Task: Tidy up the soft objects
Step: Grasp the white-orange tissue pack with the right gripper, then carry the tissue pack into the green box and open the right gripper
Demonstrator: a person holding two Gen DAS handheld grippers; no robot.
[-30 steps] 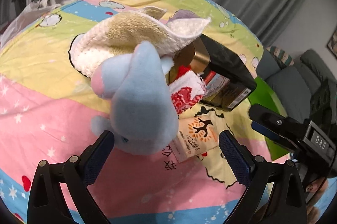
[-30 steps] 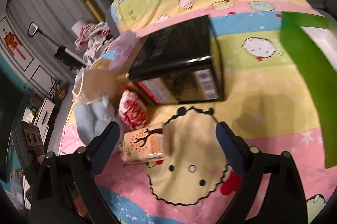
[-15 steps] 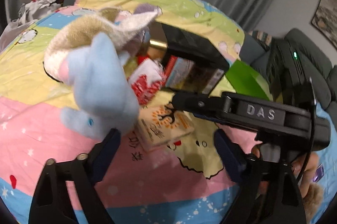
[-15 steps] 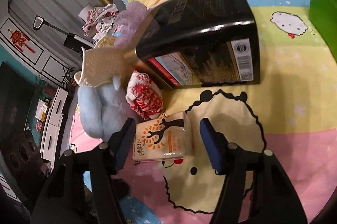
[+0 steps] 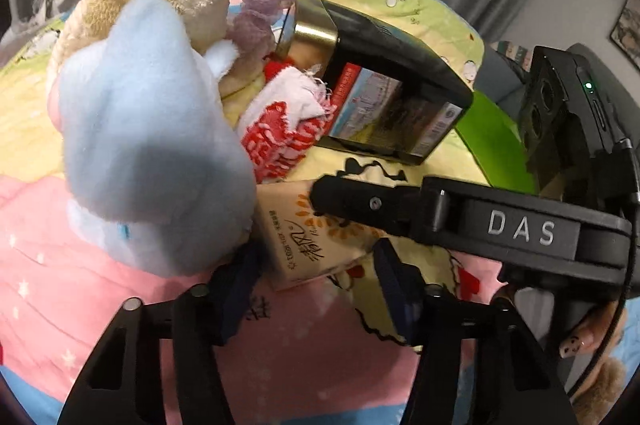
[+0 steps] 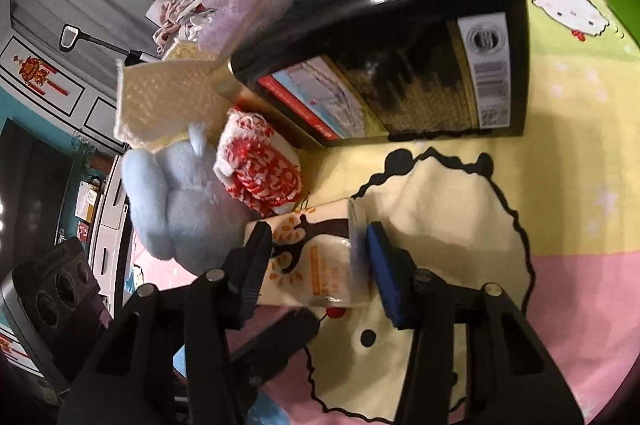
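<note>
On the cartoon-print bedspread (image 6: 560,129), a blue plush toy (image 5: 152,153), a red-and-white knitted cloth (image 6: 260,165) and a cream towel (image 6: 168,101) crowd the open end of a black box (image 6: 400,37) lying on its side; its contents cannot be made out. The tissue pack (image 6: 316,257) lies just before the box, between the closing jaws of the right gripper (image 6: 316,261), whose pads meet its sides. The left gripper (image 5: 316,289), jaws also closing, straddles the pack's near corner beside the plush.

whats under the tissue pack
The tissue pack lies on the cartoon-print bedspread, partly over its yellow face outline. Whatever sits directly beneath the pack is covered.
</note>
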